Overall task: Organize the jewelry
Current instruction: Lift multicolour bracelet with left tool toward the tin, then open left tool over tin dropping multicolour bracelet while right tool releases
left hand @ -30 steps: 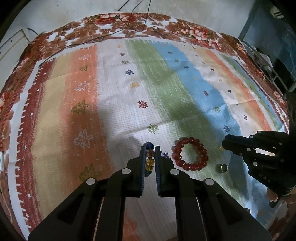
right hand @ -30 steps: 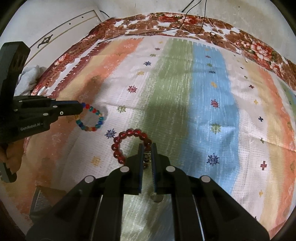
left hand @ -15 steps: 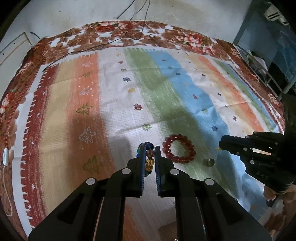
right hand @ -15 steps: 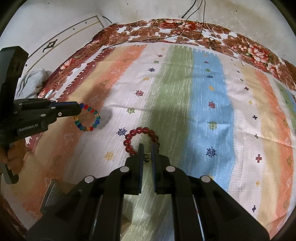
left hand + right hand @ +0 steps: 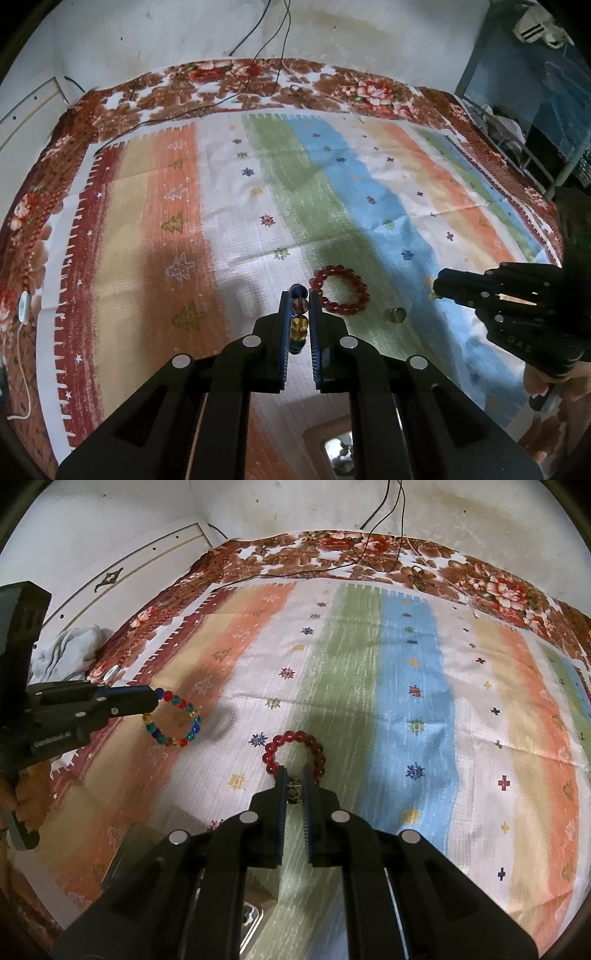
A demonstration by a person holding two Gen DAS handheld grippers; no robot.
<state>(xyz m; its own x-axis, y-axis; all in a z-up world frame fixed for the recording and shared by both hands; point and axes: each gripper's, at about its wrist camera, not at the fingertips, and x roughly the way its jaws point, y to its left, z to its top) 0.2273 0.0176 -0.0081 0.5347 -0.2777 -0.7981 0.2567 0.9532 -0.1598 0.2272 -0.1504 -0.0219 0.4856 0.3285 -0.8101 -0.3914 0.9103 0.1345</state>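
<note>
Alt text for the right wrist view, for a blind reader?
The right tool pinches a small gold-coloured item above a striped cloth, with a red bead bracelet lying beyond its tips. At left, the left tool holds up a multicoloured bead bracelet.

Left tongs (image 5: 300, 295) clamp multicolour bead bracelet (image 5: 299, 314); red bracelet (image 5: 340, 291) on striped cloth (image 5: 295, 192), right tongs (image 5: 437, 290) beyond.

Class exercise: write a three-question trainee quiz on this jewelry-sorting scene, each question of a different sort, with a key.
1. True or false: the left tool grips the multicoloured bead bracelet.
2. The red bead bracelet is: A) held in the right tool; B) lying on the striped cloth; C) hanging from a hook.
3. Fill in: the right tool is ___ on a small trinket.
Key: 1 true; 2 B; 3 shut.
</note>
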